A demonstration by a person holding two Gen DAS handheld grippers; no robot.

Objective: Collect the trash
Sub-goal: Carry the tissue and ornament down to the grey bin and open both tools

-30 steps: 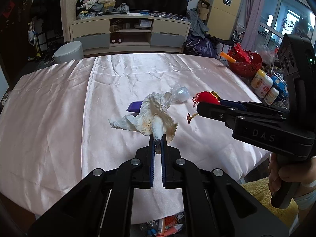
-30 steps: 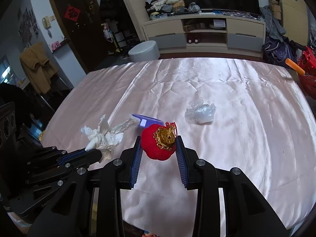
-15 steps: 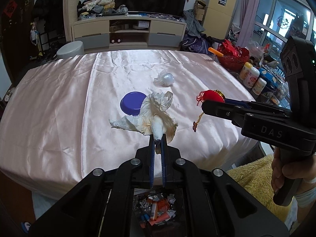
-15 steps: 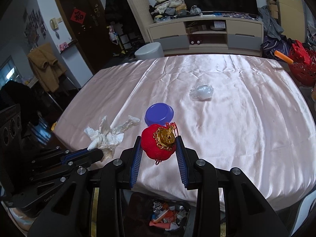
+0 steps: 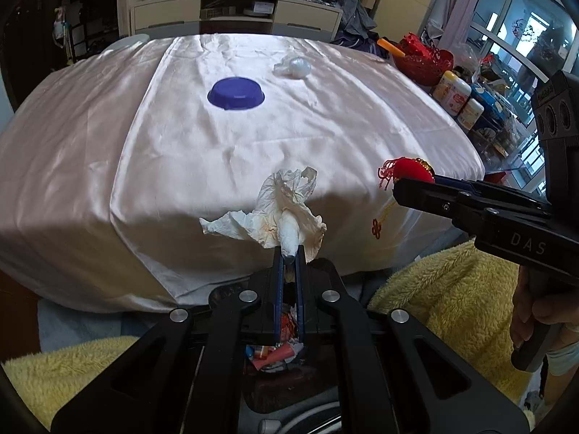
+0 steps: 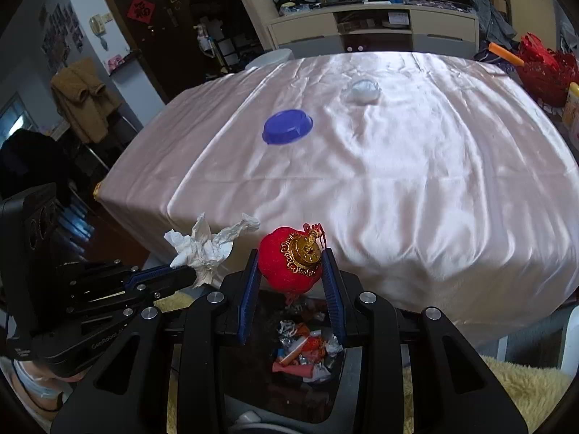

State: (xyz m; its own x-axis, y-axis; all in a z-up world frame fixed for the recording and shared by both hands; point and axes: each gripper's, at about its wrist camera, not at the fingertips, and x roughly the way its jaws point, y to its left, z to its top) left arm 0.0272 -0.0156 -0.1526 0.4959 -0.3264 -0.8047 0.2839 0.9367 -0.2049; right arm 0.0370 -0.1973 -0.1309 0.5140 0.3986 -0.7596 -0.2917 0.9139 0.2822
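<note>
Both tongs are pulling back off the desk [image 5: 173, 166] compared with a second ago, and are now hanging past its near edge over the trash bin [image 6: 300, 379], which is coming into view below them. Left tongs [image 5: 288, 271] are pinching the crumpled tissue [image 5: 278, 213] by a twisted stem, their blue pads nearly pressed together. Right tongs [image 6: 291, 275] are clamping the red lantern ornament [image 6: 289, 264] from both sides, with its tassel dangling beneath.

Releasing looks like the step in hand. To do it well, each load should probably be sitting squarely above the bin mouth before the fingers are spreading; the tissue is light, limp and creased, so it may be clinging to the ribbed pads and need a wide opening or a small shake. The ornament is plump, velvety and round with a stiff gold filigree cap, so it should be dropping cleanly, though its cord could be snagging.

Remaining on the glossy, wrinkled pink satin cloth are the smooth purple plastic lid [image 5: 236, 94] and, farther back, the crinkled clear plastic wad [image 5: 293, 67], well apart from each other.
</note>
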